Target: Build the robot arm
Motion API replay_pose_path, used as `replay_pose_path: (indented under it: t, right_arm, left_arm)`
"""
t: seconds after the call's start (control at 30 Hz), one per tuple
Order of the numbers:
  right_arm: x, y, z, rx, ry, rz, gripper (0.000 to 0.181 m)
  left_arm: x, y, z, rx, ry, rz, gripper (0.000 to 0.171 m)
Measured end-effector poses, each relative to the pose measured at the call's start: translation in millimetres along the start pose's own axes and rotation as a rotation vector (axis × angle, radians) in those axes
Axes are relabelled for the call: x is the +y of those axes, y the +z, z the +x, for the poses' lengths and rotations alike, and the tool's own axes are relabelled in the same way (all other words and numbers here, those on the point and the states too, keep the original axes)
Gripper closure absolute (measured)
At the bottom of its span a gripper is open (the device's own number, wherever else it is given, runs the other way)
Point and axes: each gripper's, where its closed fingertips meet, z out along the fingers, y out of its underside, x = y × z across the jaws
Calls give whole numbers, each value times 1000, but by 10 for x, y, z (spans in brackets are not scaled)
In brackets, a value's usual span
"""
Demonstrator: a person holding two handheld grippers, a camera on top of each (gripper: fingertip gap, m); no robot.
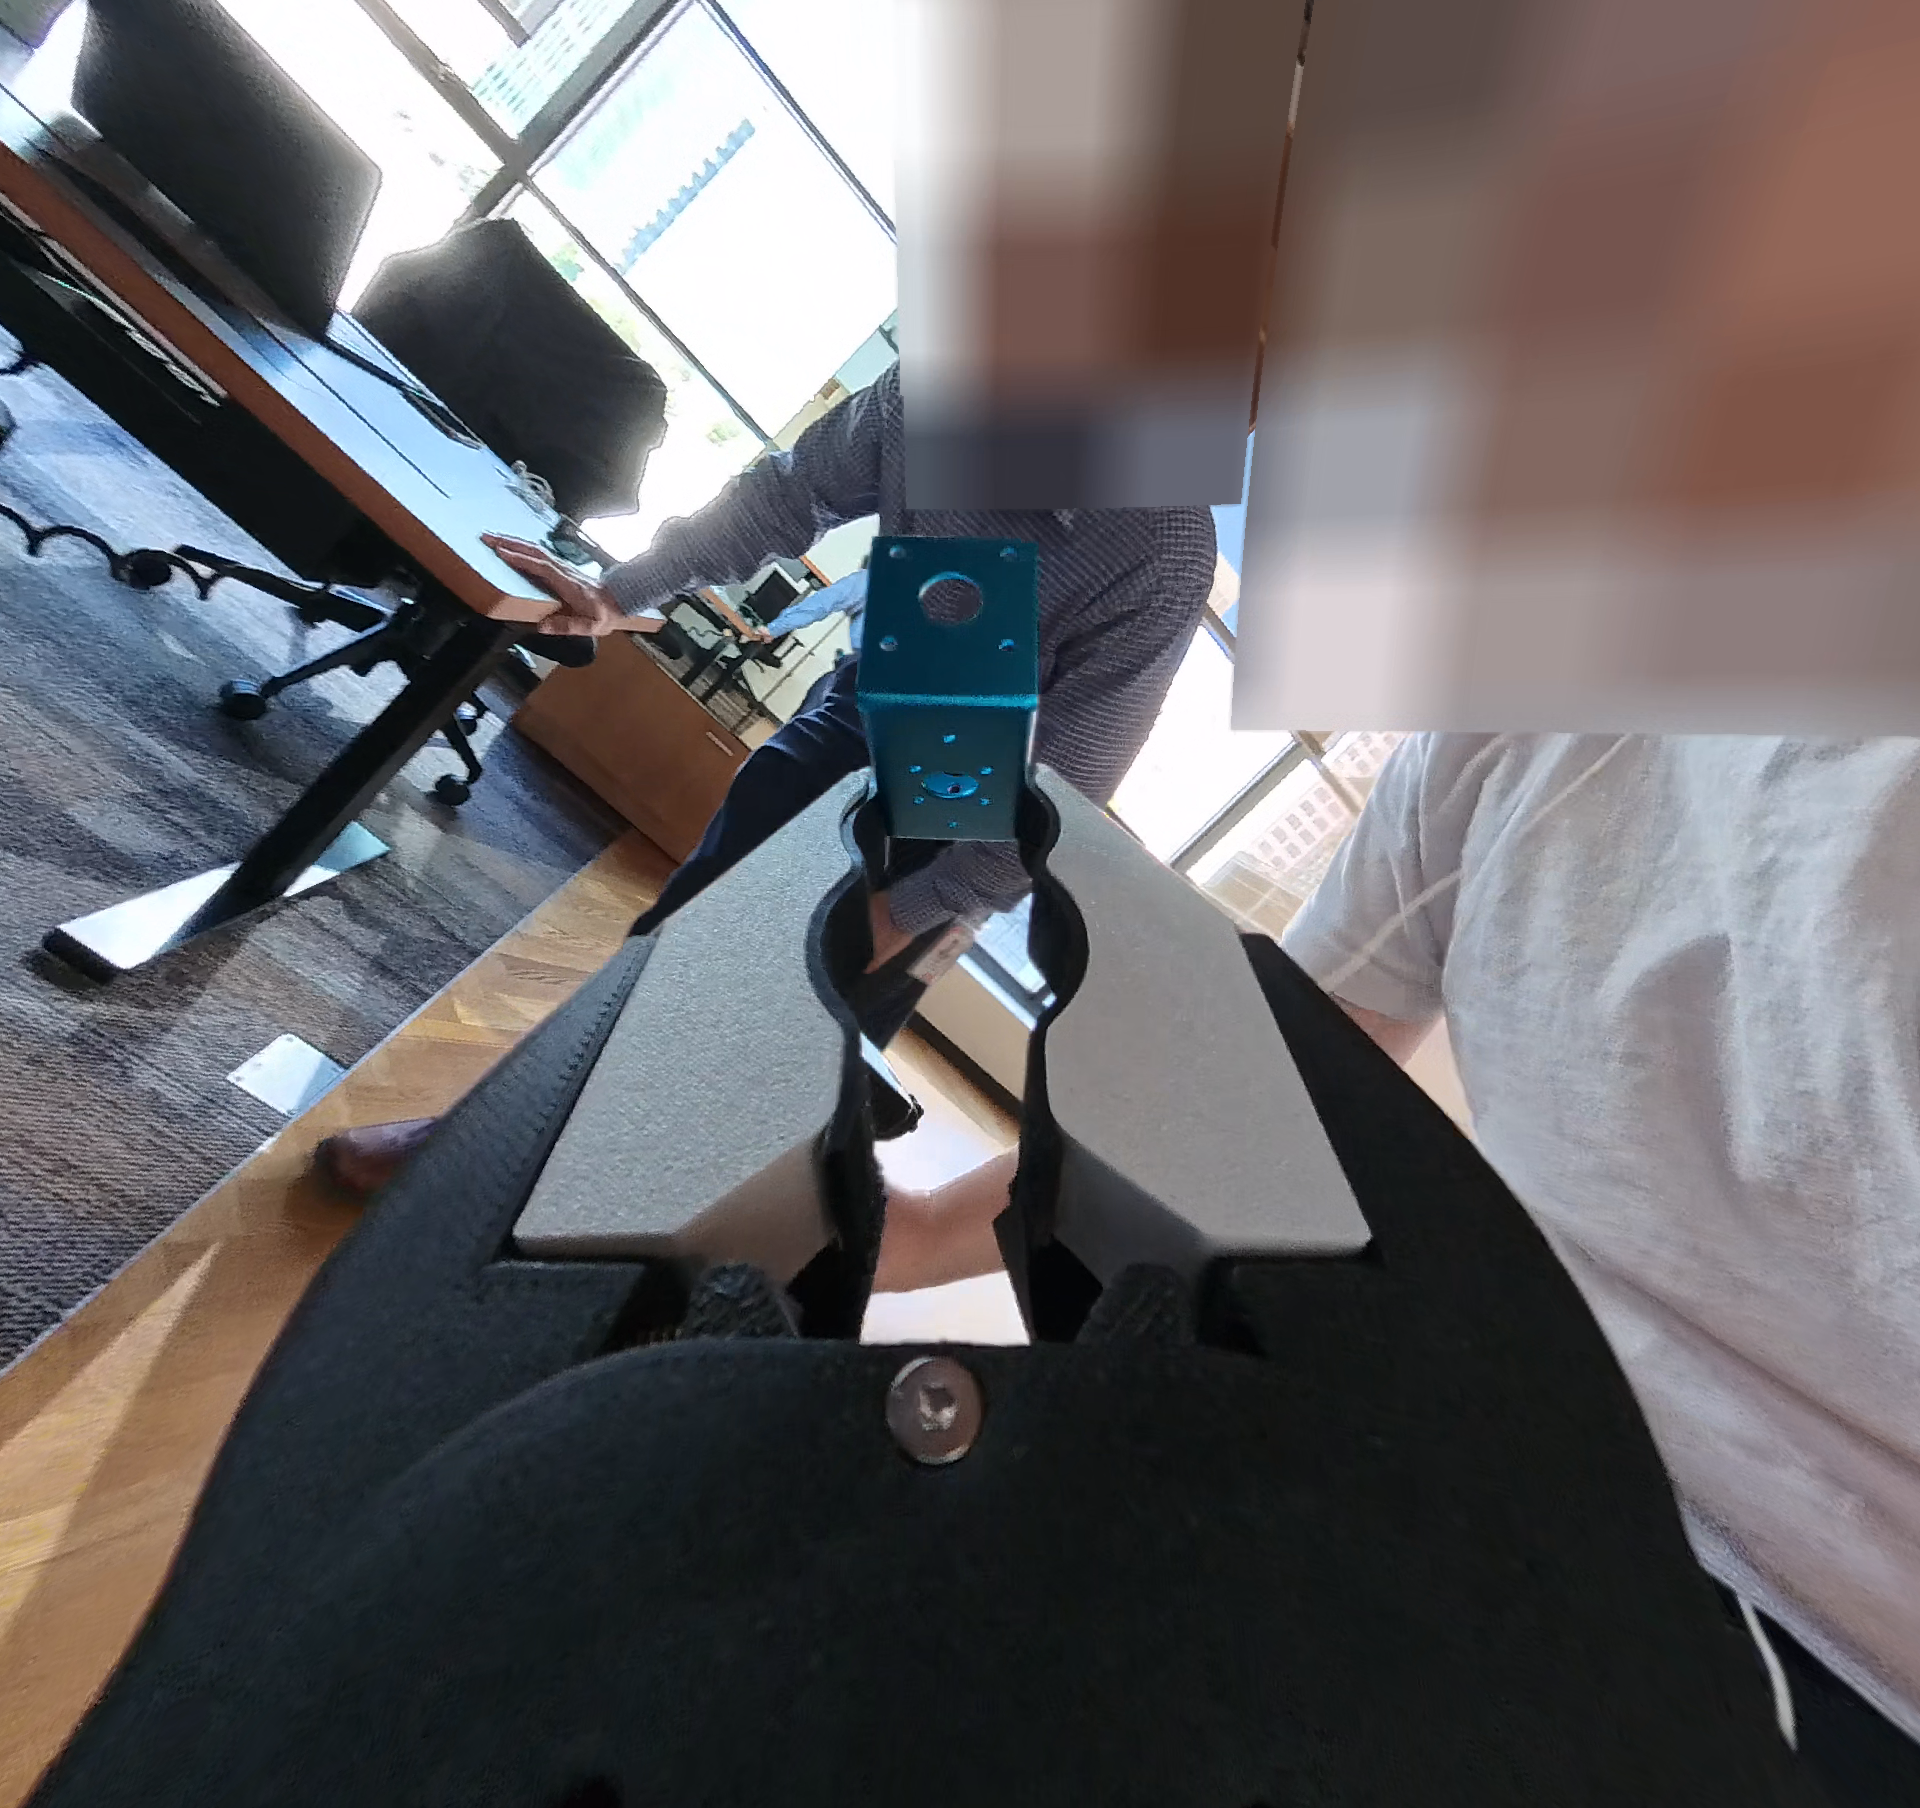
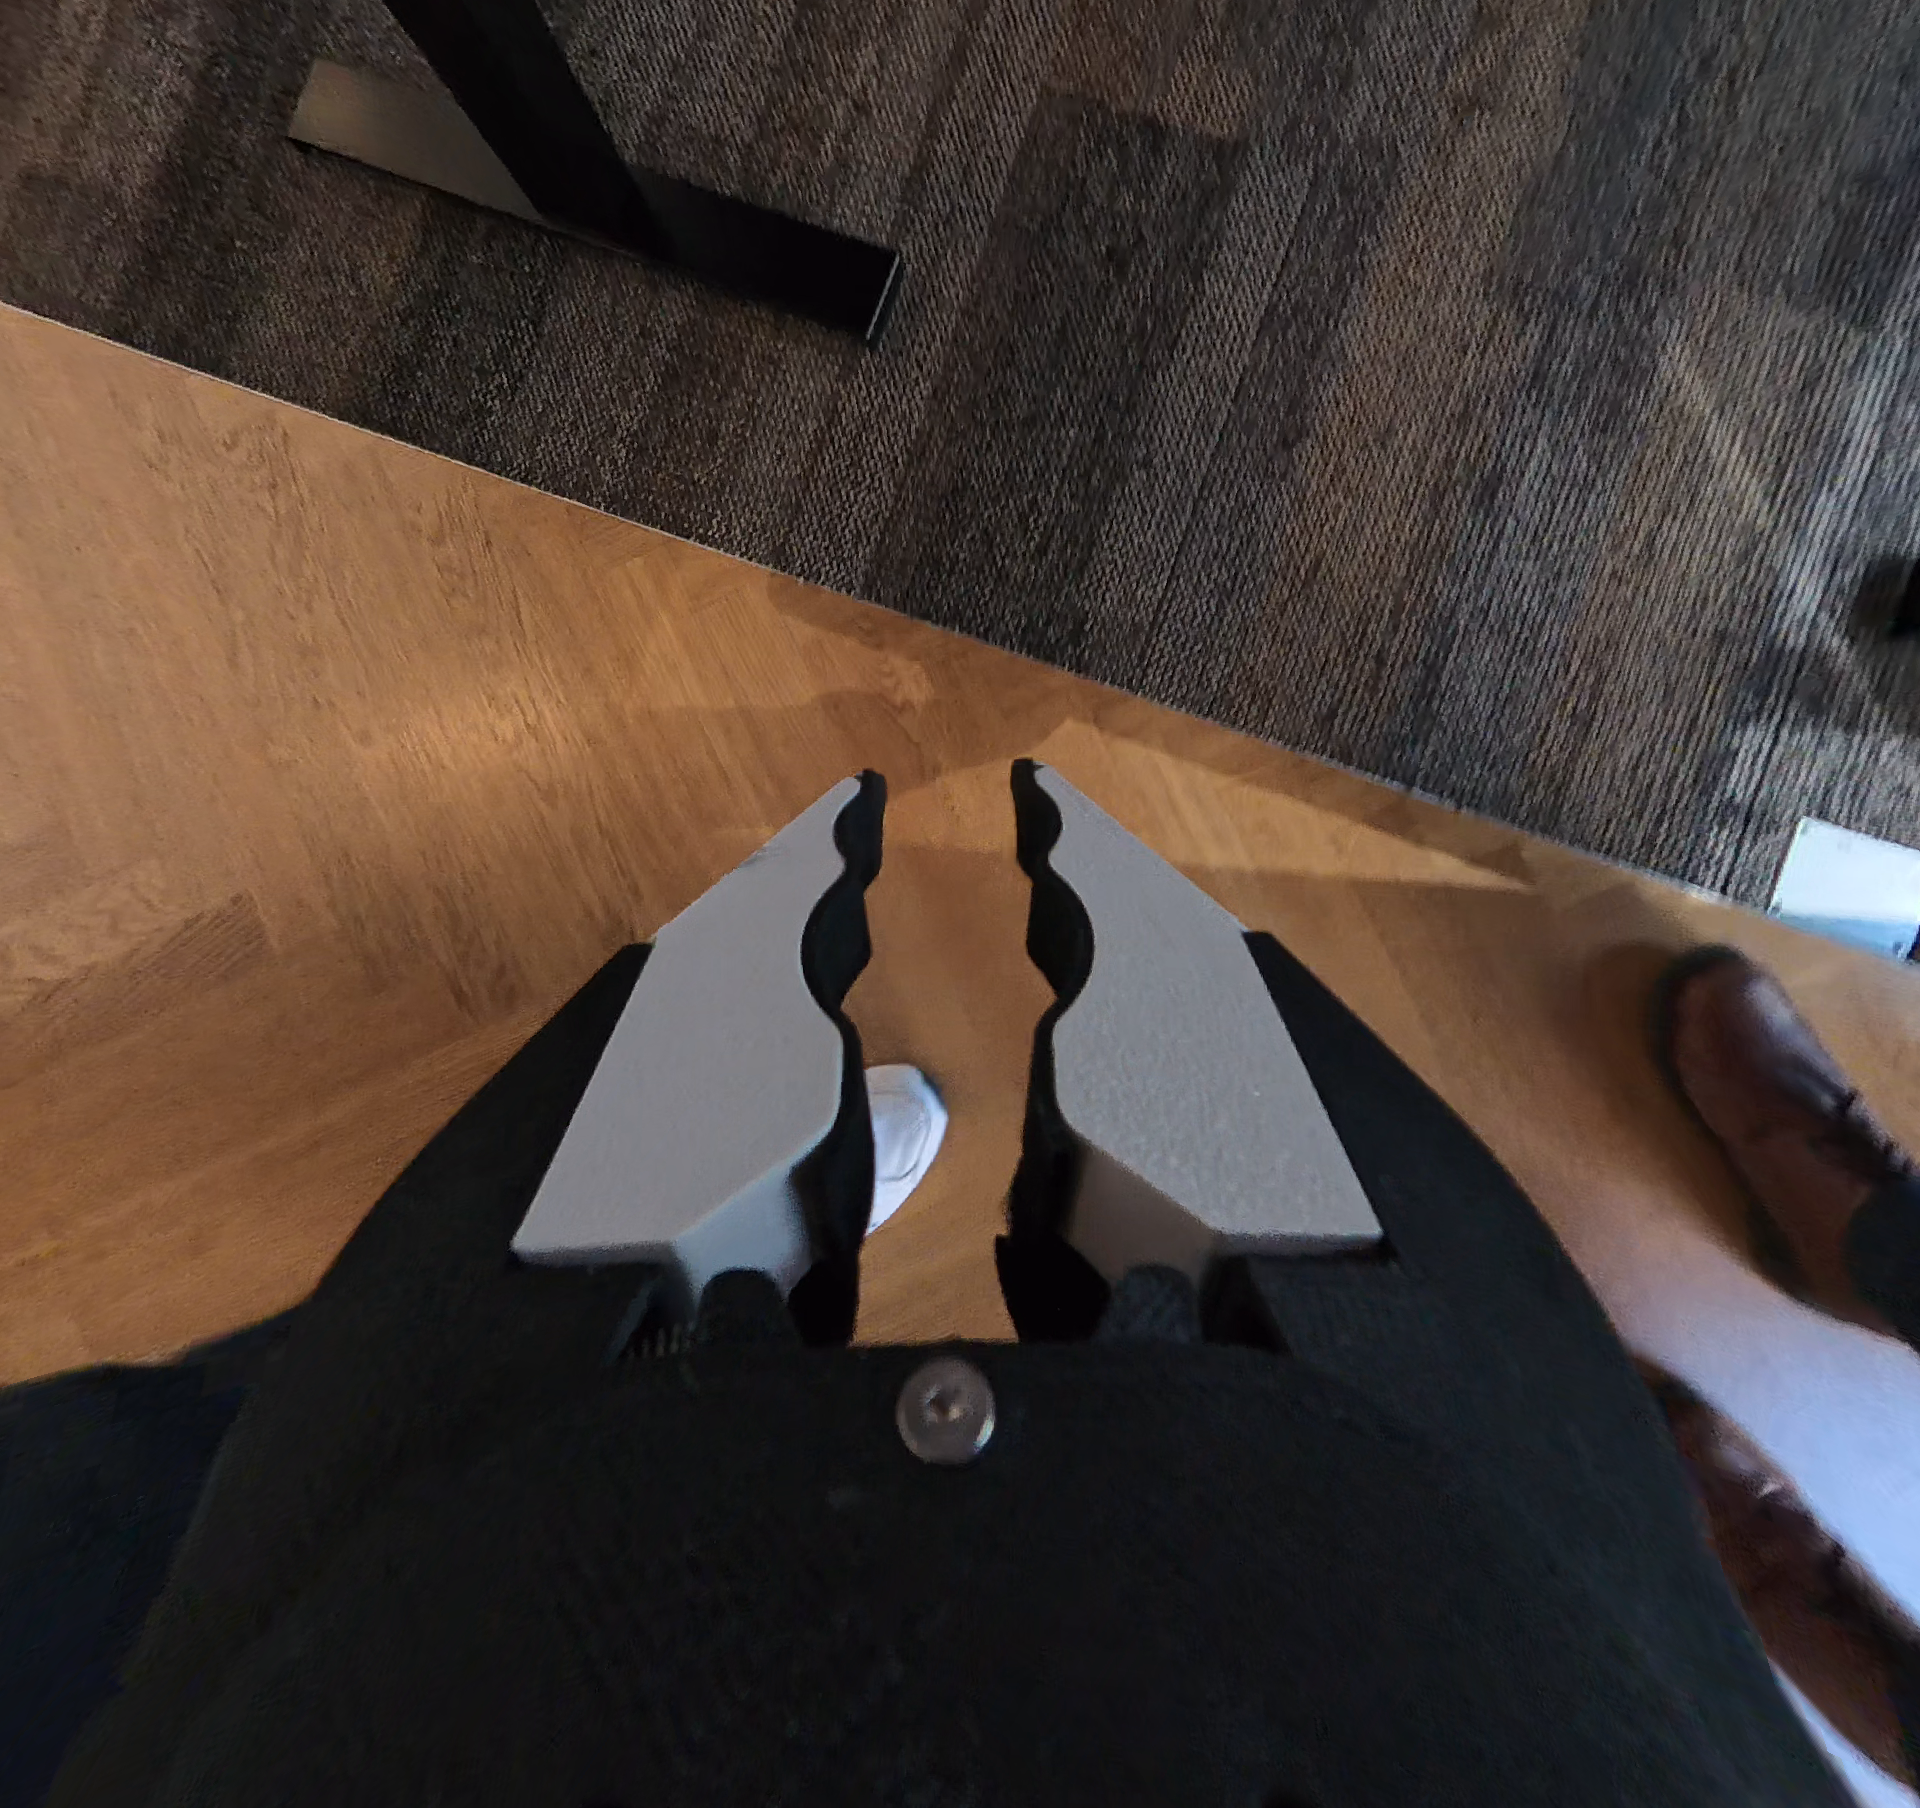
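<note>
My left gripper (image 1: 948,808) is shut on a teal metal bracket (image 1: 948,688), a bent plate with one large round hole and several small ones. The bracket sticks up past the fingertips, held in the air at chest height of two people. My right gripper (image 2: 945,776) is open and empty. It points down at a wooden floor (image 2: 416,771), with a white shoe (image 2: 902,1140) showing between its fingers. The right gripper does not show in the left wrist view.
A person in a white shirt (image 1: 1662,1135) stands close on the right. Another in a checked shirt (image 1: 1101,667) leans a hand on a desk (image 1: 416,501) with office chairs (image 1: 520,356). Grey carpet (image 2: 1351,304), a black desk foot (image 2: 623,200) and a brown shoe (image 2: 1787,1135) lie below. Across from one pair of fingers to the other is roughly 35 cm.
</note>
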Motion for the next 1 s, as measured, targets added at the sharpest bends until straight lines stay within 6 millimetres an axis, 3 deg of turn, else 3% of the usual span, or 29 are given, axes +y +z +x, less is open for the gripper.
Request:
replay_pose_path:
  t: [0.17, 0.33, 0.4, 0.53, 0.7, 0.87, 1.0]
  right_arm:
    - [-173, 200, 312, -20, -47, 0, 157]
    - [-205, 351, 566, 6, -62, -21, 157]
    - [-256, 379, 574, 6, -30, -17, 157]
    - [-415, 421, 389, -18, -25, -2, 157]
    - [-523, 449, 15, -81, -22, 1, 157]
    - [-440, 490, -304, -141, -50, -33, 157]
    - [-355, 507, -407, -151, -72, -45, 157]
  left_arm:
    - [28, -67, -337, -103, 2, 17, 149]
    - [311, -273, -1018, -367, 3, -140, 149]
    - [364, -305, -1162, -400, -2, -193, 149]
    - [354, -237, -1196, -371, 4, -240, 149]
    - [173, -191, -948, -211, -84, -70, 149]
    - [321, -332, -873, -224, -152, -15, 148]
    - [468, -520, -838, -248, -203, 8, 149]
